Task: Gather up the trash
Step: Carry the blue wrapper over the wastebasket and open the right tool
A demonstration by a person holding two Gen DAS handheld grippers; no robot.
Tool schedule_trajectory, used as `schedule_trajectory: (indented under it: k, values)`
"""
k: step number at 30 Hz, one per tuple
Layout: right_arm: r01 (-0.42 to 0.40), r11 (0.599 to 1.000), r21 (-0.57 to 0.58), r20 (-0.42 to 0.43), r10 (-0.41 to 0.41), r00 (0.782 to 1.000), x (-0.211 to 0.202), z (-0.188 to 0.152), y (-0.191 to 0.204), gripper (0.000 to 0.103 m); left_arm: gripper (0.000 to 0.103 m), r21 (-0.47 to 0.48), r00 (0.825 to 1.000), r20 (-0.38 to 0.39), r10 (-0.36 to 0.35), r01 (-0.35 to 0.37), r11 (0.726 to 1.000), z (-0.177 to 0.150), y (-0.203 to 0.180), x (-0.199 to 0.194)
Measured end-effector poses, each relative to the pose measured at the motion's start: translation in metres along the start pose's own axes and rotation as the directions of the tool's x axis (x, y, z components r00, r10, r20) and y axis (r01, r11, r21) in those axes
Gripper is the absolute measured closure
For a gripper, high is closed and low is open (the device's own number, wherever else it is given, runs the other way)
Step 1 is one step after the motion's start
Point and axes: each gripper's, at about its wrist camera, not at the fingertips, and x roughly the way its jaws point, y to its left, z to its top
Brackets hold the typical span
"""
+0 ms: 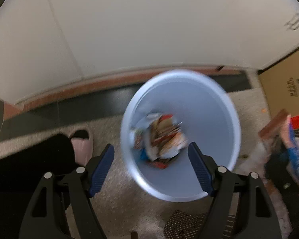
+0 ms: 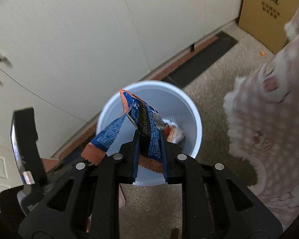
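Carrying blue-orange snack wrapper (image 2: 147,127), pinched in right gripper (image 2: 149,139), above white bin (image 2: 196,119). Left gripper (image 1: 151,151) spread, empty, over bin. Next: probably release wrapper inside rim.

One bin (image 1: 215,107), one wrapper (image 2: 147,123), one cardboard box (image 2: 269,16).

the left gripper (image 1: 151,155) pointed steeply downward, its blue-padded fingers (image 1: 100,169) spread wide apart with nothing between them. the right gripper (image 2: 149,137) also pointed downward, its jaws drawn close and pinching a blue and orange wrapper (image 2: 147,127) between the pads. in the left wrist view the right gripper (image 1: 285,153) showed blurred at the right edge.
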Motion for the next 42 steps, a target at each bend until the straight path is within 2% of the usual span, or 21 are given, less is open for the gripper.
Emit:
schedule_trajectory:
  k: [4,8,12,14,15,17,19,21,38,39,40,41,42]
  values:
    - [0.017,1.0,0.013,-0.051,-0.016,0.999,0.031,-0.014,-0.007,0.084,0.028,-0.045,0.997,-0.049,0.065,-0.067,0.997,-0.009,0.018,0.033]
    - [0.025,0.999,0.03,-0.093,-0.022,0.995,0.054,-0.025,-0.007,0.084,0.028,-0.072,0.991,-0.107,0.079,-0.087,0.994,-0.016,0.031,0.058]
    - [0.022,0.999,0.027,-0.119,-0.018,0.993,0.066,-0.029,-0.004,0.084,0.031,-0.064,0.987,-0.133,0.086,-0.095,0.993,-0.02,0.033,0.07]
    - [0.021,1.0,0.018,-0.127,-0.018,0.992,0.071,-0.032,-0.001,0.084,0.043,-0.056,0.985,-0.151,0.081,-0.091,0.994,-0.022,0.032,0.075]
    - [0.018,1.0,0.013,-0.133,-0.016,0.991,0.073,-0.034,0.001,0.084,0.053,-0.057,0.982,-0.175,0.07,-0.081,0.995,-0.022,0.032,0.079]
    - [0.016,1.0,0.009,-0.141,-0.014,0.99,0.076,-0.036,0.002,0.084,0.058,-0.071,0.979,-0.202,0.034,-0.049,0.996,-0.023,0.032,0.081]
    - [0.014,1.0,0.007,-0.15,-0.012,0.989,0.079,-0.039,0.003,0.084,0.075,-0.062,0.978,-0.208,-0.005,-0.008,0.998,-0.022,0.029,0.08]
    - [0.014,1.0,0.008,-0.152,-0.013,0.988,0.081,-0.04,0.001,0.084,0.081,-0.03,0.978,-0.21,0.0,-0.007,1.0,-0.021,0.021,0.078]
    - [0.02,1.0,0.024,-0.146,-0.016,0.989,0.09,-0.039,-0.006,0.082,0.081,-0.045,0.977,-0.211,-0.014,0.004,0.999,-0.021,0.022,0.081]
    - [0.02,0.999,0.027,-0.146,-0.016,0.989,0.09,-0.039,-0.006,0.076,0.081,-0.045,0.977,-0.211,-0.015,0.005,0.999,-0.021,0.022,0.081]
    - [0.02,0.999,0.03,-0.145,-0.016,0.989,0.09,-0.04,-0.007,0.058,0.081,-0.045,0.977,-0.211,-0.014,0.005,0.999,-0.02,0.022,0.081]
    - [0.024,0.999,0.032,-0.14,-0.02,0.99,0.088,-0.04,-0.008,0.05,0.081,-0.045,0.977,-0.212,-0.015,0.005,0.999,-0.02,0.022,0.081]
    - [0.029,0.999,0.032,-0.128,-0.025,0.991,0.087,-0.039,-0.008,0.049,0.081,-0.045,0.977,-0.213,-0.014,0.005,0.999,-0.019,0.022,0.081]
